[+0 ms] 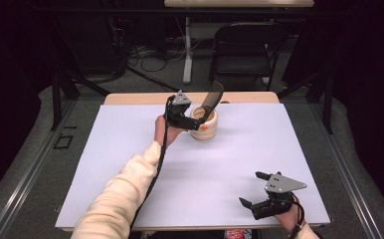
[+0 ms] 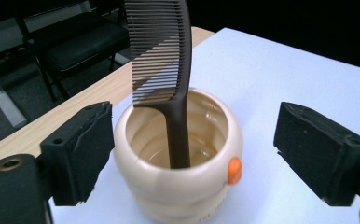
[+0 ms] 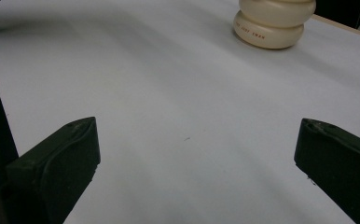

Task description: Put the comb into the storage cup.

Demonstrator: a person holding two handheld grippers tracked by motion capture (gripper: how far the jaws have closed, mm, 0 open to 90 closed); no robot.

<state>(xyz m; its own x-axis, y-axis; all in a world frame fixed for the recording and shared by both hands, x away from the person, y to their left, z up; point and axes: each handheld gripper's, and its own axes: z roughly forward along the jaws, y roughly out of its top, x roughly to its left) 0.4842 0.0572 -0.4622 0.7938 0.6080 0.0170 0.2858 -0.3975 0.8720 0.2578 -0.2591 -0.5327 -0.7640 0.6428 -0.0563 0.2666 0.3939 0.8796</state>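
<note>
Comb-in-a-cup setup, going from the big stuff down. White rectangular tabletop sheet takes up most of the high view, with a strip of bare wood at its far edge. Toward that far edge sits the cream ribbed ceramic cup with a small orange knob on its side, and standing in it is the dark brown plastic comb, handle end down in the cup, teeth end sticking up and leaning a bit toward the far side. So its long axis runs nearly upright, slightly tilted.

Left gripper is the near one by a mile: it's right beside the cup on its left, and in the left gripper view the cup and comb sit dead ahead between the two black jaws. Jaws are spread wide, standing either side of the cup without pressing on it or the comb, nothing held. Looks to me like the comb is parked and the hand is free to pull away.

Right gripper rests well apart at the near right corner, jaws spread wide too, holding nothing, just bare sheet between them.
</note>
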